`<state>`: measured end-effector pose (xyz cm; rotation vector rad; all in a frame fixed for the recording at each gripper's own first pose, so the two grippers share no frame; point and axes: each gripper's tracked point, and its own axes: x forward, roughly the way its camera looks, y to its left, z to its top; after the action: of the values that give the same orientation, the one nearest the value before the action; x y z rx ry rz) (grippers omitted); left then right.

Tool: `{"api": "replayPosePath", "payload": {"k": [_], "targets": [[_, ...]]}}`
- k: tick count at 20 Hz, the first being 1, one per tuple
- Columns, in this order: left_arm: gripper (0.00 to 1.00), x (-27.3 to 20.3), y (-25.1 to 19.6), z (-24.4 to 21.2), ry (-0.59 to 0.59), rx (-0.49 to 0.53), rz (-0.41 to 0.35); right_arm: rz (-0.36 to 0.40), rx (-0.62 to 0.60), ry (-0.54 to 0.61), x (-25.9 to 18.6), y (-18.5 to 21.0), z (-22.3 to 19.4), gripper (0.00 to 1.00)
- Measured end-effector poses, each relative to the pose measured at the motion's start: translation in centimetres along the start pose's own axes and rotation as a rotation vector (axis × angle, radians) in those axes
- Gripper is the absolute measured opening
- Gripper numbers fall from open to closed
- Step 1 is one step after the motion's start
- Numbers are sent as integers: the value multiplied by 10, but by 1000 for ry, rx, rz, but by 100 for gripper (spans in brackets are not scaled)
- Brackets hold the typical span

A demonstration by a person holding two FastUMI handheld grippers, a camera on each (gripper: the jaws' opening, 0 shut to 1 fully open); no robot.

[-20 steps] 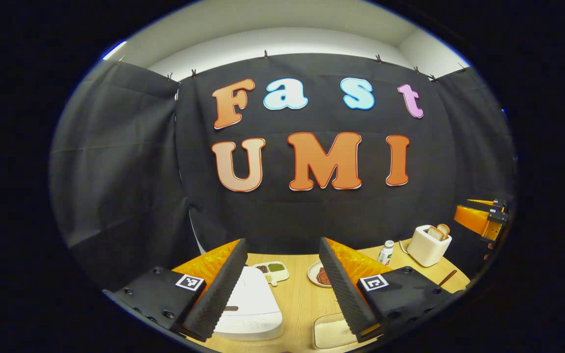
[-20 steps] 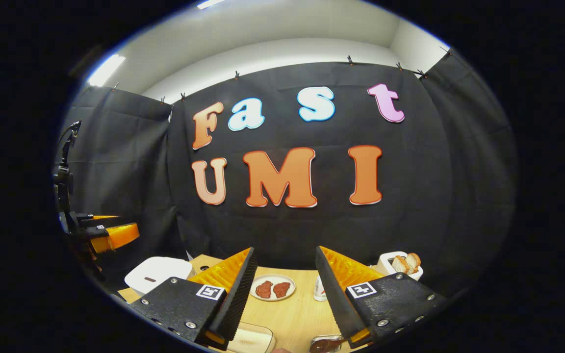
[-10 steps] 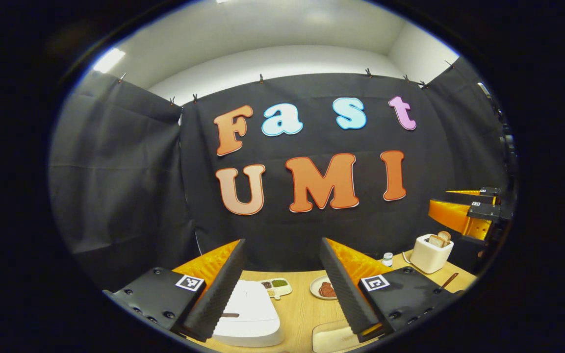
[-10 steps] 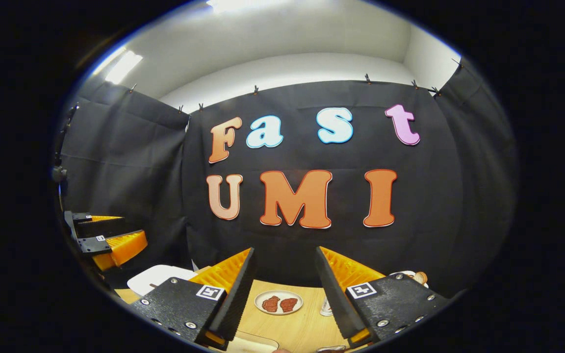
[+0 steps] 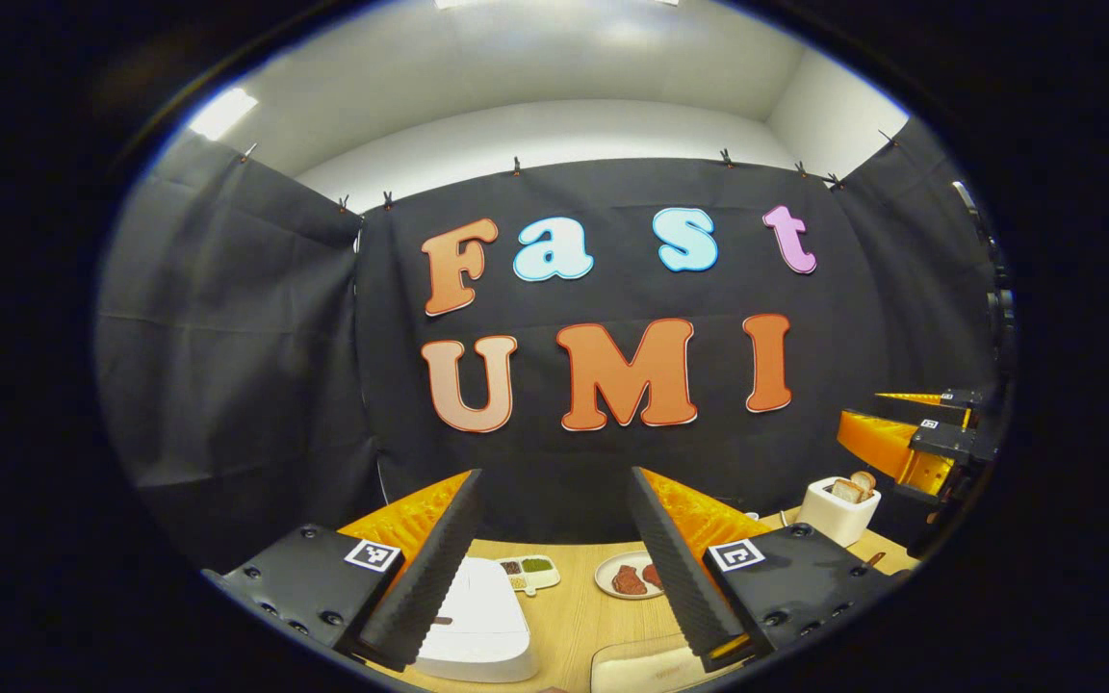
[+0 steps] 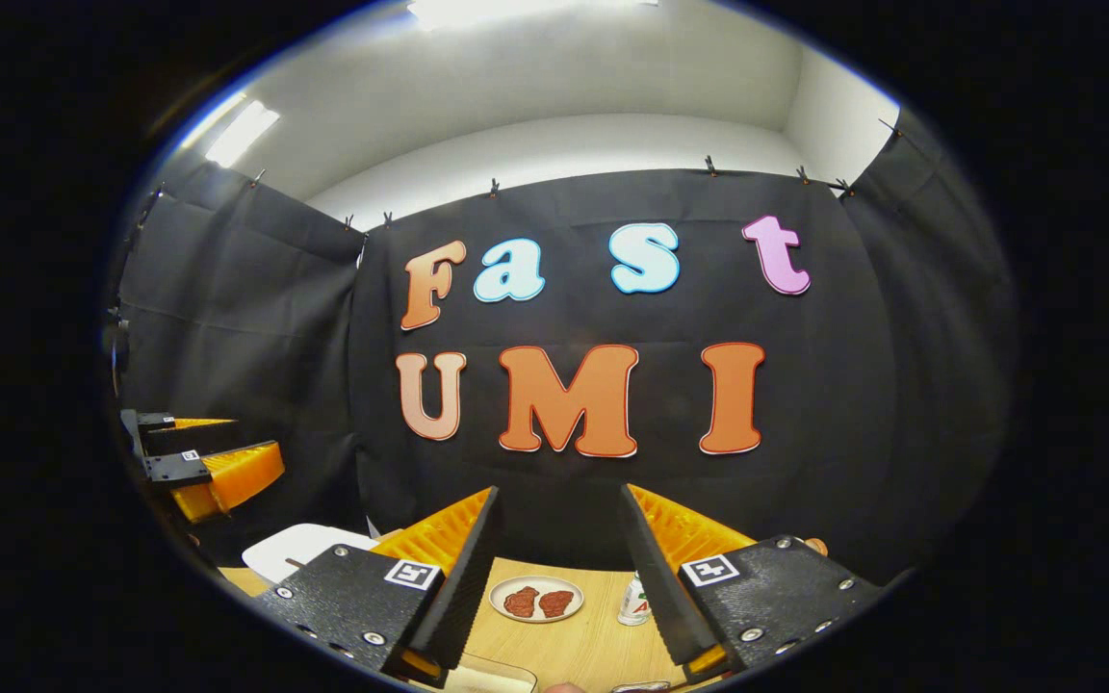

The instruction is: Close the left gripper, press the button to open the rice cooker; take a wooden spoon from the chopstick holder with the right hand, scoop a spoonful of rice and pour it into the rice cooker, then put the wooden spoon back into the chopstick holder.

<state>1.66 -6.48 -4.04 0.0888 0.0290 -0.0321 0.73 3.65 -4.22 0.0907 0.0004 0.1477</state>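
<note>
Both tools, the left tool [image 5: 550, 539] and right tool [image 6: 554, 549], hang wide and empty above the counter [image 5: 579, 606], likely poised before starting, while the closed white rice cooker [image 5: 477, 626] waits at the left gripper view's bottom, under the left tool's reach.

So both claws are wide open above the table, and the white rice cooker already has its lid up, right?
Not quite. The rice cooker has its lid down, as the left gripper view shows, flat and white below the left claw. The rest holds: that claw and the right claw are both open above the table.
</note>
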Motion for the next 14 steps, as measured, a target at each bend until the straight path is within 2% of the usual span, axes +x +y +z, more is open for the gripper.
{"api": "replayPosePath", "payload": {"k": [14], "targets": [[100,2,15,8,-39,-38,37,15,-16,-23,-3,7,3,76]]}}
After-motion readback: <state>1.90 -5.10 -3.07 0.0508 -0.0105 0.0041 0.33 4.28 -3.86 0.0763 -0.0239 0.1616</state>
